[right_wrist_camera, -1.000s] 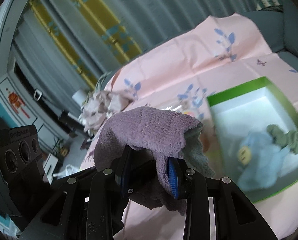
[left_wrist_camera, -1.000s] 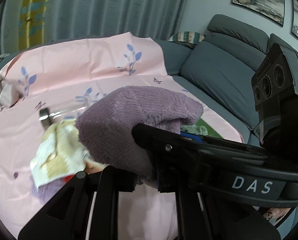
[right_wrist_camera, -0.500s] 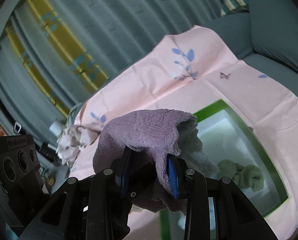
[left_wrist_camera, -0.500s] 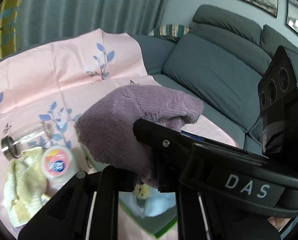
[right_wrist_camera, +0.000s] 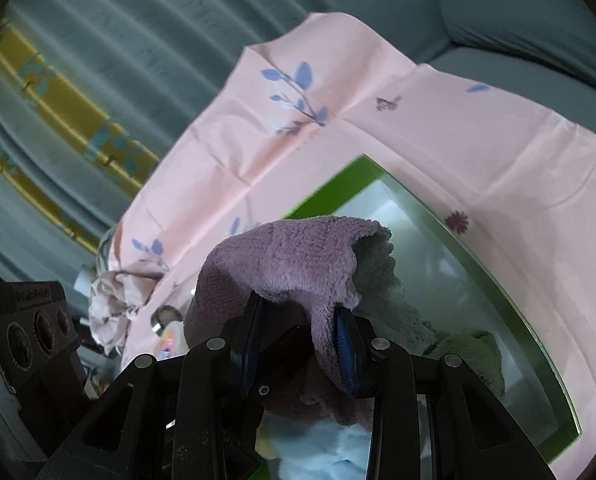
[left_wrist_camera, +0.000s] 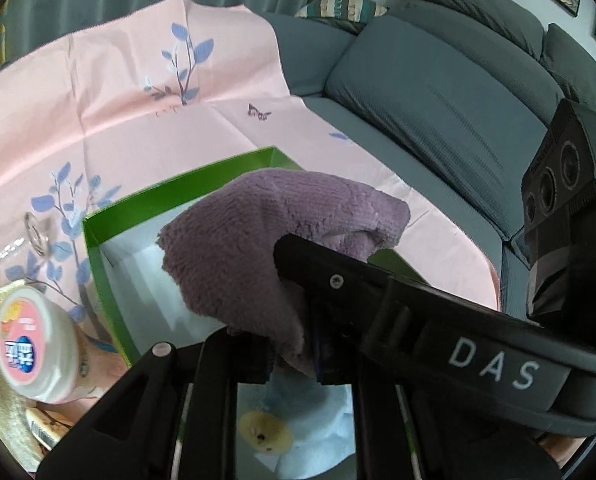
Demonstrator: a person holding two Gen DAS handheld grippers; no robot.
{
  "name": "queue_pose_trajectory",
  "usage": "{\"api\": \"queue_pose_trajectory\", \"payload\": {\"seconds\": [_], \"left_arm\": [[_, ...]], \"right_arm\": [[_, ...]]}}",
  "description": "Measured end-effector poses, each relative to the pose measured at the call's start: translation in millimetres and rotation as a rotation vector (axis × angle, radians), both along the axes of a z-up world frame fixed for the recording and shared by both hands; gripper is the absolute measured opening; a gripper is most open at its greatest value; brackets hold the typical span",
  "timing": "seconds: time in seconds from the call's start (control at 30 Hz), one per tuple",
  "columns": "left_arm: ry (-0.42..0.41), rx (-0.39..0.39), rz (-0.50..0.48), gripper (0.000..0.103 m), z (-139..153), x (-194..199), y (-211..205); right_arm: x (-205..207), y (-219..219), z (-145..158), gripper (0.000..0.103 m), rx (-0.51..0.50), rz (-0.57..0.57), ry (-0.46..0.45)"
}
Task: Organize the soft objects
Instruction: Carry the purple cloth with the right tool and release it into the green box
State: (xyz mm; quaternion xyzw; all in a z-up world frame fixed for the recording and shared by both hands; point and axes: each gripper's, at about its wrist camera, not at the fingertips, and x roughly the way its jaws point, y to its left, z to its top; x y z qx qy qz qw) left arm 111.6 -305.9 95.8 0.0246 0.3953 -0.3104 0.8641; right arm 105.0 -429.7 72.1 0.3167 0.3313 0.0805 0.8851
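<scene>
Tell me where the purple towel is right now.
The purple towel is clamped in both the left gripper and the right gripper, held above the green box, over the blue plush inside.

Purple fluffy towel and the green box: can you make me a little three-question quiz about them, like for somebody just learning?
1. True or false: both the left gripper and the right gripper are clamped on the purple towel.
2. The towel hangs over which container? A) the green box B) a wicker basket C) a metal bucket
3. Fill in: the box rests on a ____ cloth printed with blue leaves.

Key
1. True: each pair of fingers is shut on a fold of it.
2. A. A pale blue soft toy already lies inside.
3. Pink.
</scene>
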Motion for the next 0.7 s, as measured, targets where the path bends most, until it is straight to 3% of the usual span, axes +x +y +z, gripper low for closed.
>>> {"api": "queue_pose_trajectory", "payload": {"seconds": [0.2,0.4,0.6,0.67,0.7], "left_arm": [[0.036,0.014,0.005,0.012,-12.7,8.1,-5.9],[0.062,0.003,0.025,0.021,-14.2,11.1,-1.9],[0.057,0.007,0.040,0.038,-9.0,7.3,3.5],[0.055,0.015,0.052,0.059,-6.3,4.6,8.1],[0.053,0.003,0.056,0.064,-5.0,4.0,11.4]], "right_arm": [[6.4,-6.9,-10.1,0.036,-0.017,-0.045,0.061],[7.4,-12.5,-13.6,0.036,-0.038,-0.090,0.100],[4.5,-12.2,-7.8,0.036,-0.071,-0.105,0.098],[1.9,-11.9,-4.8,0.040,-0.090,-0.117,0.098],[-0.2,-11.5,-3.0,0.048,-0.108,-0.127,0.100]]}}
